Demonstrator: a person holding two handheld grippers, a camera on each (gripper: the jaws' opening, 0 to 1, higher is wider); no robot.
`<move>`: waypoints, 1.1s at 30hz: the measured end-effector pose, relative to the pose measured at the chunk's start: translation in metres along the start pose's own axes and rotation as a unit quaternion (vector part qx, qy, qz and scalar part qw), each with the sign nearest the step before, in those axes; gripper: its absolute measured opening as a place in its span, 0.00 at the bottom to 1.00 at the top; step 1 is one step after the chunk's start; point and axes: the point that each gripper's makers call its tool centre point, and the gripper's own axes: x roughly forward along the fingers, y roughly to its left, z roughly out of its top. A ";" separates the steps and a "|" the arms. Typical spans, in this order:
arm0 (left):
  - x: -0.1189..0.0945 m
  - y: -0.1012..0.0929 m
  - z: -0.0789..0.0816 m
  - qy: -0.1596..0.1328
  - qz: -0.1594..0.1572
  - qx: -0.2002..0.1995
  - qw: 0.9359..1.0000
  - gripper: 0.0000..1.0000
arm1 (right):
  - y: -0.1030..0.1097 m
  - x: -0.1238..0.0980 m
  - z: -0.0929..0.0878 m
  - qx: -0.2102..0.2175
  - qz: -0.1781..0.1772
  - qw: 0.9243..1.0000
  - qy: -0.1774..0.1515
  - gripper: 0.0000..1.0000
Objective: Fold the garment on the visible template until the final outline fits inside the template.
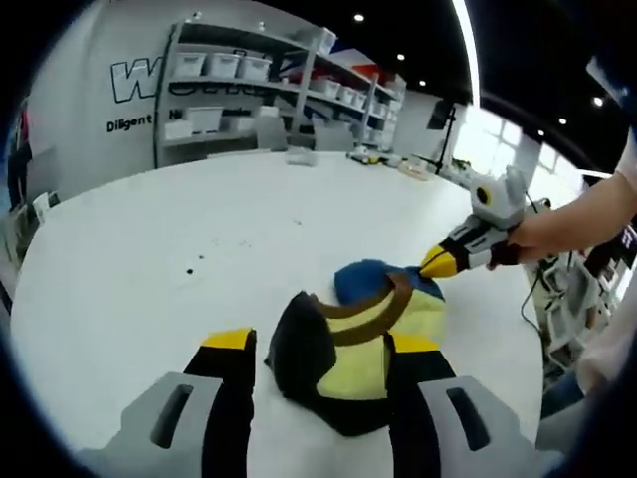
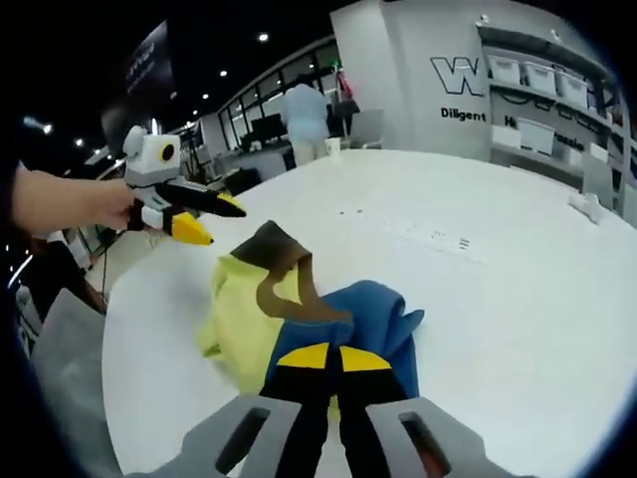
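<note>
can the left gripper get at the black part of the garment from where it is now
Probably yes. The left gripper is open, and the garment's black part lies between its jaws on the white table with nothing in the way. The right gripper sits on the blue part.

My left gripper view looks across the table (image 1: 199, 229) from close. My right gripper view faces back; both share the garment (image 1: 363, 334)
</note>
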 end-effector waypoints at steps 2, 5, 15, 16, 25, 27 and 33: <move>0.006 0.005 -0.001 0.011 -0.005 0.005 1.000 0.44 | 0.000 -0.001 0.000 -0.002 0.001 1.000 0.000 0.00; 0.013 0.010 0.003 0.022 -0.016 0.007 1.000 0.42 | 0.001 -0.002 0.002 -0.003 0.002 1.000 -0.002 0.00; 0.038 0.014 0.005 0.066 -0.070 0.006 0.995 0.39 | 0.001 -0.001 0.006 -0.005 0.004 1.000 -0.005 0.00; 0.041 0.016 0.005 0.070 -0.075 0.004 0.995 0.38 | 0.001 -0.001 0.006 -0.006 0.004 1.000 -0.005 0.00; 0.056 0.021 -0.003 0.119 -0.124 -0.019 0.985 0.28 | 0.001 -0.001 0.006 -0.012 0.009 1.000 -0.004 0.00; 0.056 0.016 -0.007 0.132 -0.151 -0.035 0.979 0.30 | 0.001 -0.001 0.005 -0.012 0.010 1.000 -0.003 0.00; 0.054 0.017 -0.004 0.138 -0.165 -0.050 0.975 0.22 | 0.001 0.000 0.005 -0.009 0.012 1.000 -0.003 0.00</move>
